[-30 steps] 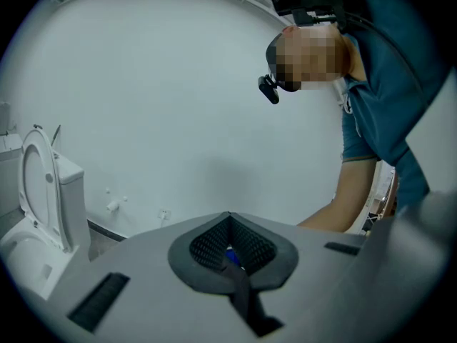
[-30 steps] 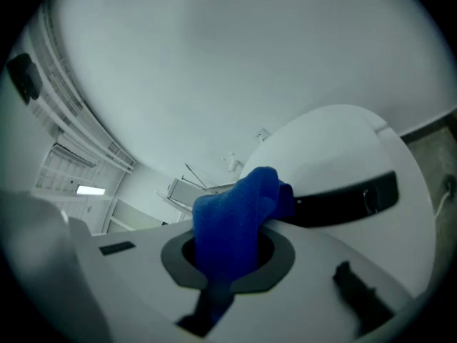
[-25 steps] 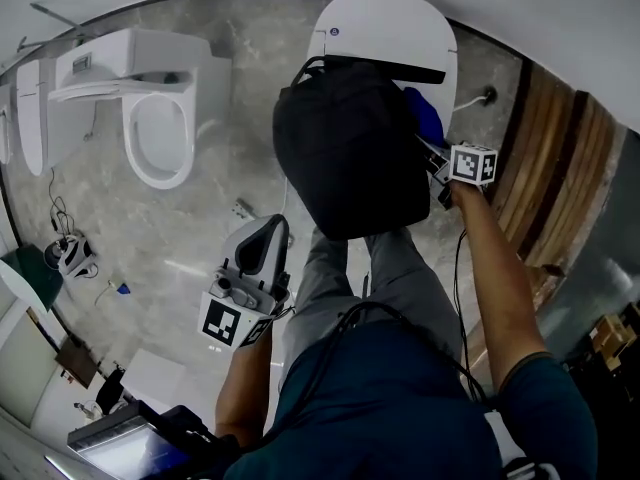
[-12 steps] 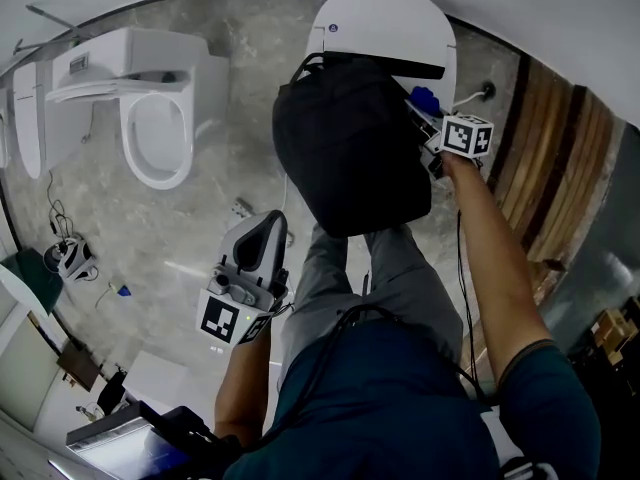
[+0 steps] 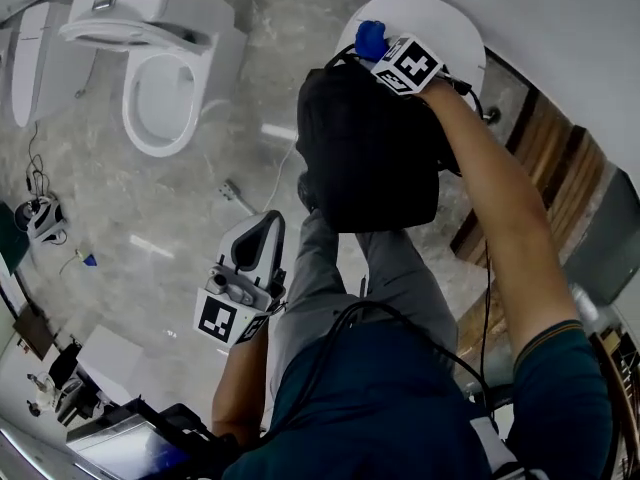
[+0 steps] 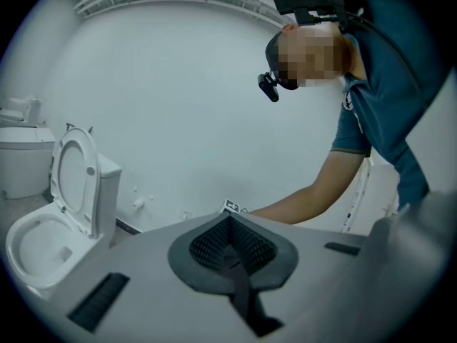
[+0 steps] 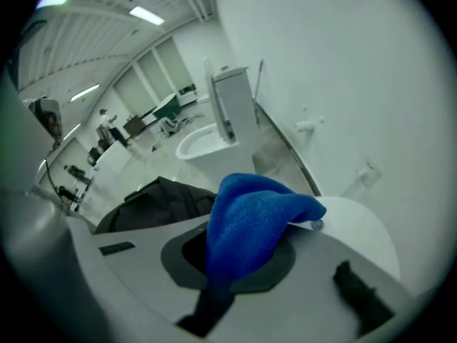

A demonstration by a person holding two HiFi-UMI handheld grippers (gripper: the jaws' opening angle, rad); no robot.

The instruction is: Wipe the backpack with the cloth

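Right gripper (image 5: 380, 48) now atop backpack (image 5: 370, 153), cloth (image 7: 253, 216) in jaws

Black backpack (image 5: 370, 158) on white toilet lid (image 5: 445, 18); blue cloth (image 5: 369, 40) bunched in right gripper (image 7: 214, 291) at backpack's top edge.

Right arm (image 5: 500, 203) stretched far forward; the grey two-jaw right gripper (image 5: 380, 54) pinches a bunched blue terry cloth (image 5: 369, 38). Left arm (image 5: 238, 388) held low, well behind it, the matching left gripper (image 5: 267, 230) with jaws pressed together, empty.
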